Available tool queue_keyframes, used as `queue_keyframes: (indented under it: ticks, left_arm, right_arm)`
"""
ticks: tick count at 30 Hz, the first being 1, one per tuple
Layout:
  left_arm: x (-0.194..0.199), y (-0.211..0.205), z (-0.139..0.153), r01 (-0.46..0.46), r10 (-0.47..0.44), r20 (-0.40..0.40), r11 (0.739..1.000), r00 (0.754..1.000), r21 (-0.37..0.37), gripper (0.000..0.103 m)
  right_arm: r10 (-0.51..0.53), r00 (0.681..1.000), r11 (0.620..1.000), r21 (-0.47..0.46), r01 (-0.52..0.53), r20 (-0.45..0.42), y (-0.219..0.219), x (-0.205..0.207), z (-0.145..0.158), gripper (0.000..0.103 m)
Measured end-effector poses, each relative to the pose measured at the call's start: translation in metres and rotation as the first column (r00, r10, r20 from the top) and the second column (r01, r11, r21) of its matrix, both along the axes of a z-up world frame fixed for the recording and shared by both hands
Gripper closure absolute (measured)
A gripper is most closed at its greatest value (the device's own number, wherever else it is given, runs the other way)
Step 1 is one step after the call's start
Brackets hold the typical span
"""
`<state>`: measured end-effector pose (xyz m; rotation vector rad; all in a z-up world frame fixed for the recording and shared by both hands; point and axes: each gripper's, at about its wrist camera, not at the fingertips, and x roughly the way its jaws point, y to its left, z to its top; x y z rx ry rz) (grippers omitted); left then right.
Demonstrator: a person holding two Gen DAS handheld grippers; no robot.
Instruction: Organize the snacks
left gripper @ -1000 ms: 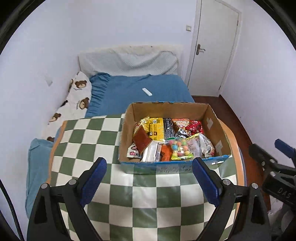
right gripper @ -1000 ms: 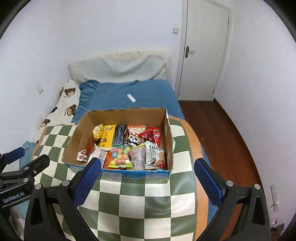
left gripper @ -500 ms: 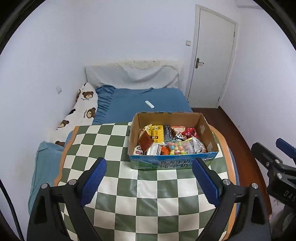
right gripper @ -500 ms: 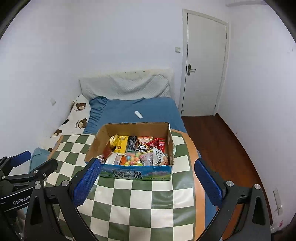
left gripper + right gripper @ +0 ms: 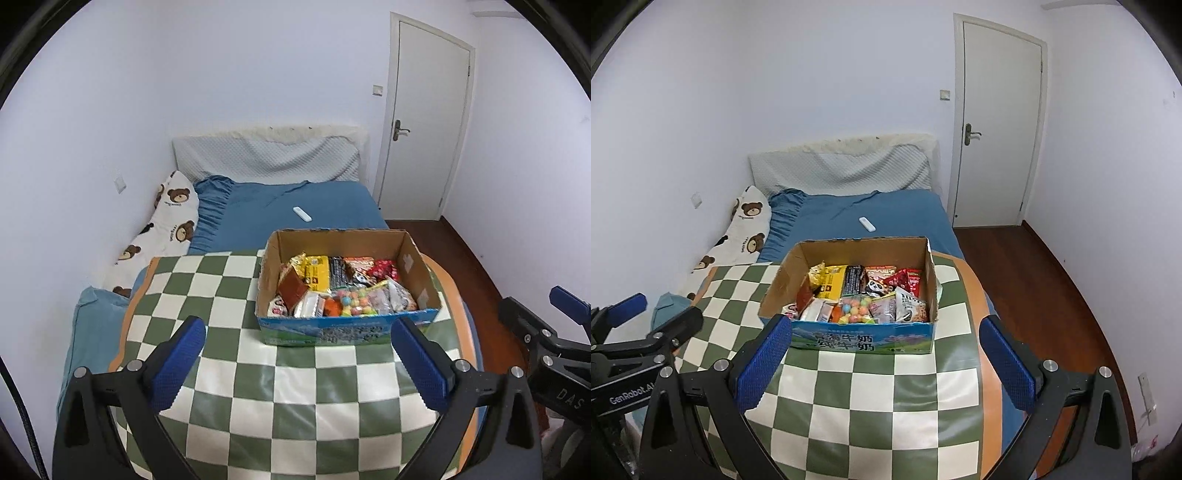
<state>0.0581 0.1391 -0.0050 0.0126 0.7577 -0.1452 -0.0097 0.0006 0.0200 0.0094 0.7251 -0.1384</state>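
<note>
**Anna:** Cardboard, open-topped, with a blue printed front panel: that box (image 5: 347,332) sits on the green-and-white checkered tablecloth (image 5: 295,398), toward the far right part of the table.

**Ben:** And it's packed. Yellow packet (image 5: 831,282) at the back left, black wrapper (image 5: 854,278) next to it, red pouch (image 5: 908,282) at the back right.

**Anna:** Up front, a clear bag of multicoloured candy balls (image 5: 855,310), with a white cookie packet (image 5: 910,310) to its right.

**Ben:** Grippers?

**Anna:** Left gripper (image 5: 295,358), black frame with blue pads, is spread wide and holds nothing. It hangs over the cloth, short of the box.

**Ben:** Right gripper (image 5: 884,354) is the same: fingers far apart, empty. Its left pad (image 5: 764,354) overlaps the box's near left corner in the picture; whether it touches, I can't tell.

**Anna:** Beyond the table, a blue-sheeted bed (image 5: 280,206) with a small white remote (image 5: 303,214) lying on it, and a teddy-bear print pillow (image 5: 166,221) along the wall.

**Ben:** White closed door (image 5: 993,122) at the far right.
</note>
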Motion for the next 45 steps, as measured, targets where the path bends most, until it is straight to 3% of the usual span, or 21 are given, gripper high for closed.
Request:
queue_keyframes:
  ticks: [22,31,45]
  left_arm:
    - [0.091,-0.016,-0.062,-0.041,0.045,-0.093,0.998,0.995,0.049,0.0]
    - [0.098,-0.02,-0.077,-0.035,0.042,-0.124,0.998,0.991,0.053,0.0]
    - [0.099,-0.022,-0.077,-0.029,0.035,-0.116,0.998,0.993,0.053,0.0]
  right_arm:
    - [-0.069,0.995,0.997,-0.026,0.067,-0.075,-0.025,0.089,-0.071,0.0]
    - [-0.087,0.991,0.996,-0.029,0.085,-0.105,-0.031,0.099,-0.087,0.0]
    - [-0.103,0.989,0.995,-0.028,0.1,-0.104,-0.034,0.099,-0.086,0.0]
